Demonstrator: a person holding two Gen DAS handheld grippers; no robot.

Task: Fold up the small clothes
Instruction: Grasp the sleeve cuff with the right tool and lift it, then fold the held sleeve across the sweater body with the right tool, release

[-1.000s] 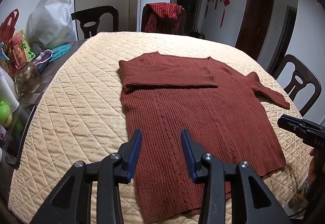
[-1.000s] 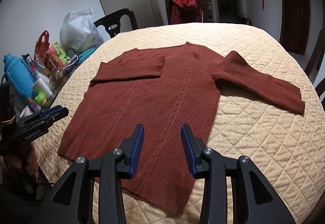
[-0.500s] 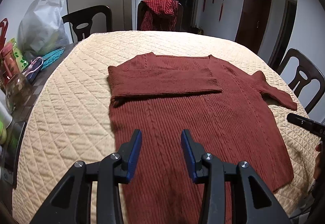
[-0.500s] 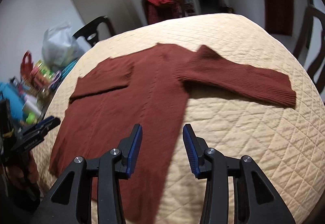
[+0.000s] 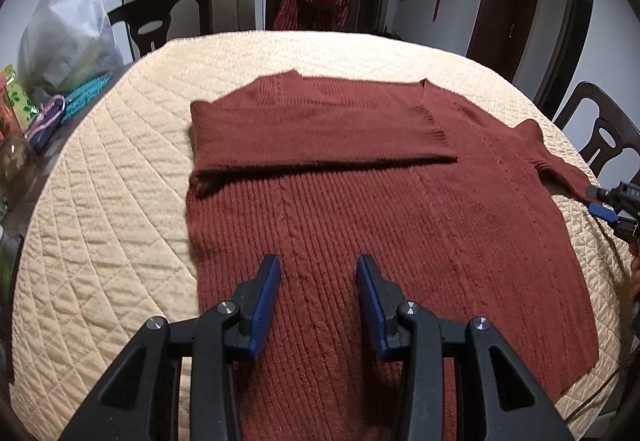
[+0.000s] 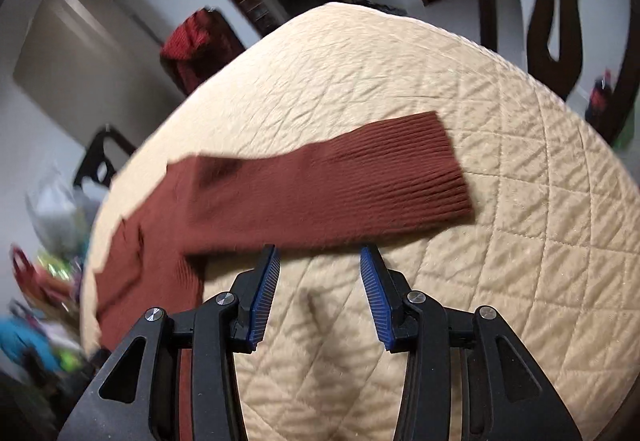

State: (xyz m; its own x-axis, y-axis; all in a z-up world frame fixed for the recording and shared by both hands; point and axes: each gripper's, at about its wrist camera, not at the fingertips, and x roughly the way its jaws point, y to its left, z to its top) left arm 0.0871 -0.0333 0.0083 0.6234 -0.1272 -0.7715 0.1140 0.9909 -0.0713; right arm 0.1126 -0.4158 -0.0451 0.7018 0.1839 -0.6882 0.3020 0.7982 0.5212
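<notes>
My left gripper (image 5: 318, 299) hangs over the lower body of the rust-red sweater (image 5: 380, 225), jaws apart with nothing between them. The sweater lies flat on the quilted cream table cover (image 5: 120, 201), one sleeve folded across the chest; at the right edge of this view my right gripper (image 5: 608, 201) sits by the other sleeve's cuff. From the right wrist, my right gripper (image 6: 320, 283) has its jaws parted and empty, tips just short of the outstretched sleeve (image 6: 340, 185) on the table cover (image 6: 520, 241).
</notes>
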